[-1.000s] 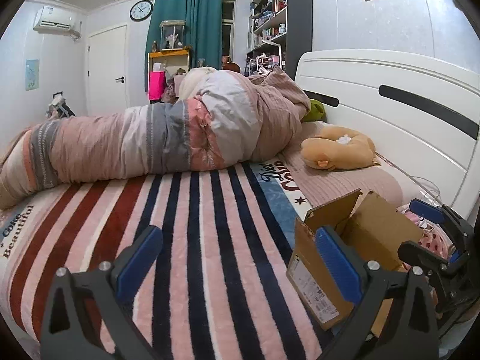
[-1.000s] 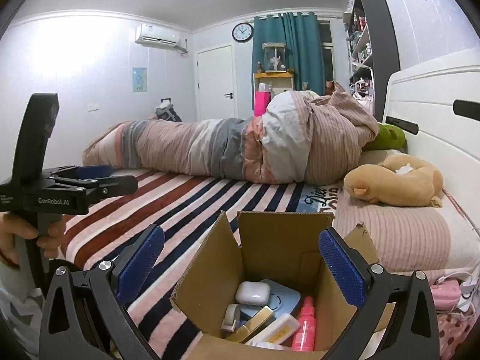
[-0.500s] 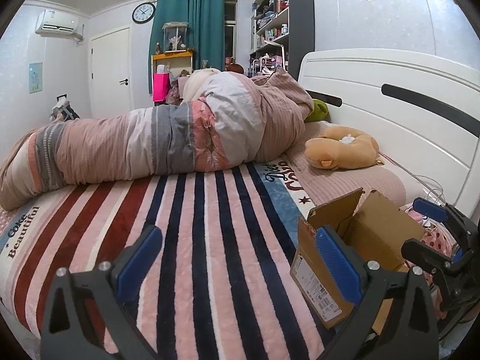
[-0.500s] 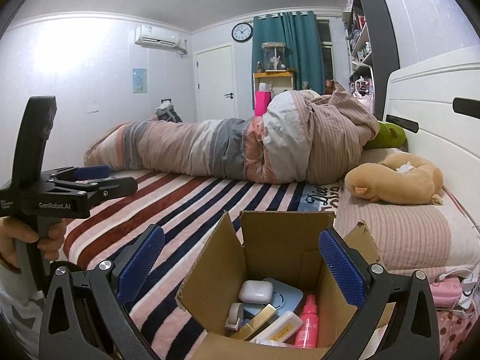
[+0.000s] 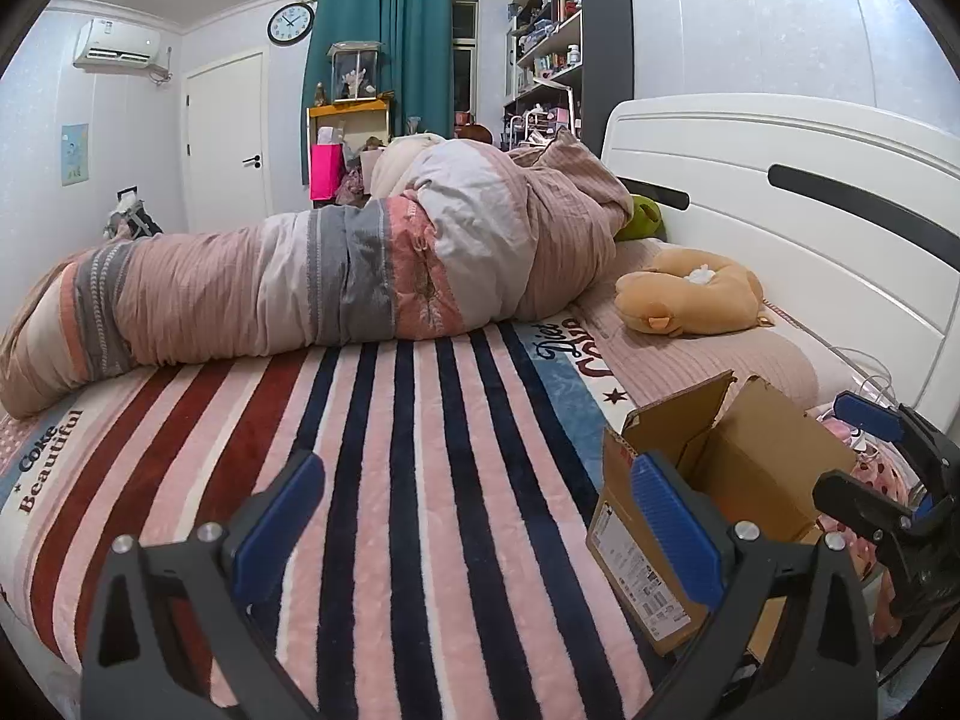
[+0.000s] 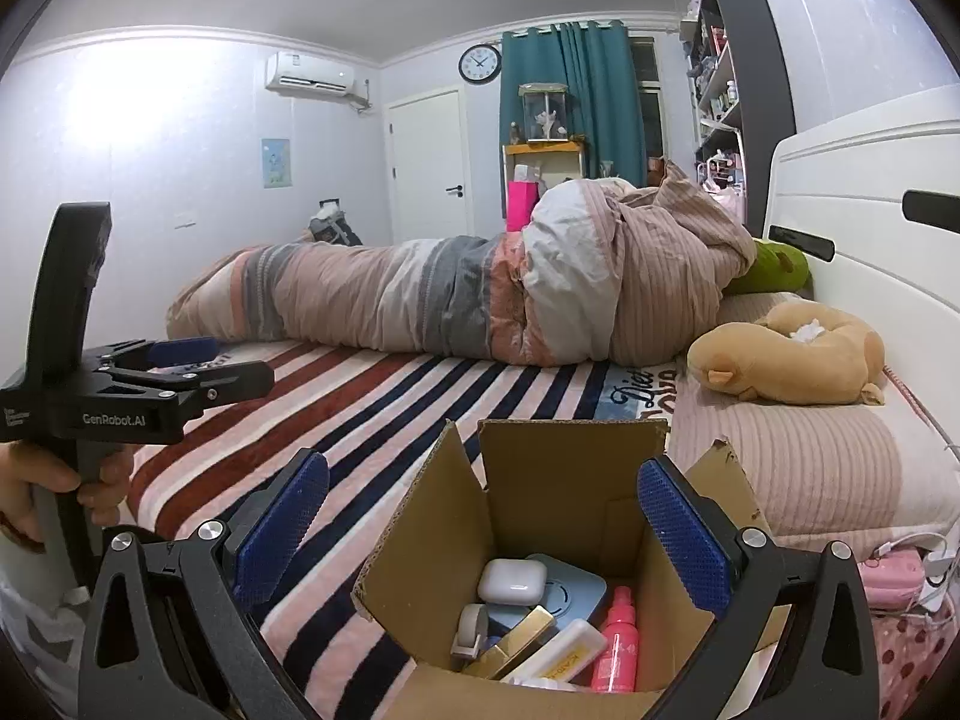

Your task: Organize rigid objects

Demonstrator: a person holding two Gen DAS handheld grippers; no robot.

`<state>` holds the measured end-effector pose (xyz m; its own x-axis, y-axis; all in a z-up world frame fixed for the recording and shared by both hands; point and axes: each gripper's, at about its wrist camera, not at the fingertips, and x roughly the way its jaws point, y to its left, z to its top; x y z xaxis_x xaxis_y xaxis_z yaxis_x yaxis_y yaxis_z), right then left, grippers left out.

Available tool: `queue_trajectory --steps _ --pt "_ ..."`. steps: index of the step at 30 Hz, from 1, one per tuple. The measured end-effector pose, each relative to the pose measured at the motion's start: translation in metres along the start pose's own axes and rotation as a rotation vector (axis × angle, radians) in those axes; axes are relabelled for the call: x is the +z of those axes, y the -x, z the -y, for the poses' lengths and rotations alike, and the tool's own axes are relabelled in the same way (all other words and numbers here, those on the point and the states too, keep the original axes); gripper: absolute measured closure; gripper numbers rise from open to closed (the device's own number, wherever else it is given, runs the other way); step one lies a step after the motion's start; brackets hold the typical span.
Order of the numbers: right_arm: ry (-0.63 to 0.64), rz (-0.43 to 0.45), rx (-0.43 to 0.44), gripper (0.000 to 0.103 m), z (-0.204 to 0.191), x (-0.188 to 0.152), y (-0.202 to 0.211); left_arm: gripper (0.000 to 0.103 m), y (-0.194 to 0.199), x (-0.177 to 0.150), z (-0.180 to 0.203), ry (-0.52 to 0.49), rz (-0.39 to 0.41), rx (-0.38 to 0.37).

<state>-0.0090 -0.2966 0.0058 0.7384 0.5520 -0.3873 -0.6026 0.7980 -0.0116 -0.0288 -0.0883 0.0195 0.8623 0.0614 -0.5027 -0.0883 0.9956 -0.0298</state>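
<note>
The right gripper, jaws spread and empty, hovers directly above the open cardboard box containing the white earbud case.

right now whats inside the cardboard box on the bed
Inside the cardboard box: a white earbud case on a blue flat item, a tape roll, a gold bar-shaped item, a cream tube, a pink spray bottle. Anything beneath them is covered.
</note>
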Motion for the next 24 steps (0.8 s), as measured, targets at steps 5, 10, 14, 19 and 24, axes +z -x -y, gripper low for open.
queue_trajectory --steps 5,10,14,19,24 --pt "0.0 0.001 0.001 0.0 -0.0007 0.0001 0.0002 0.002 -0.0006 -0.0015 -0.0019 0.003 -0.001 0.001" --pt "-0.001 -0.001 -0.002 0.0 -0.002 0.0002 0.0 0.002 -0.0007 -0.0012 -0.0021 0.002 -0.002 0.001" --pt "-0.001 -0.002 -0.005 0.0 -0.0042 -0.0007 -0.0002 0.002 -0.0006 -0.0032 -0.0031 0.004 -0.004 0.005" --pt "-0.003 -0.001 -0.003 0.0 -0.0046 -0.0008 -0.0002 0.002 -0.0011 -0.0031 -0.0045 0.002 -0.004 0.004" --pt "-0.002 -0.002 -0.005 0.0 -0.0053 -0.0004 -0.0002 0.002 -0.0011 -0.0024 -0.0037 0.002 -0.004 0.003"
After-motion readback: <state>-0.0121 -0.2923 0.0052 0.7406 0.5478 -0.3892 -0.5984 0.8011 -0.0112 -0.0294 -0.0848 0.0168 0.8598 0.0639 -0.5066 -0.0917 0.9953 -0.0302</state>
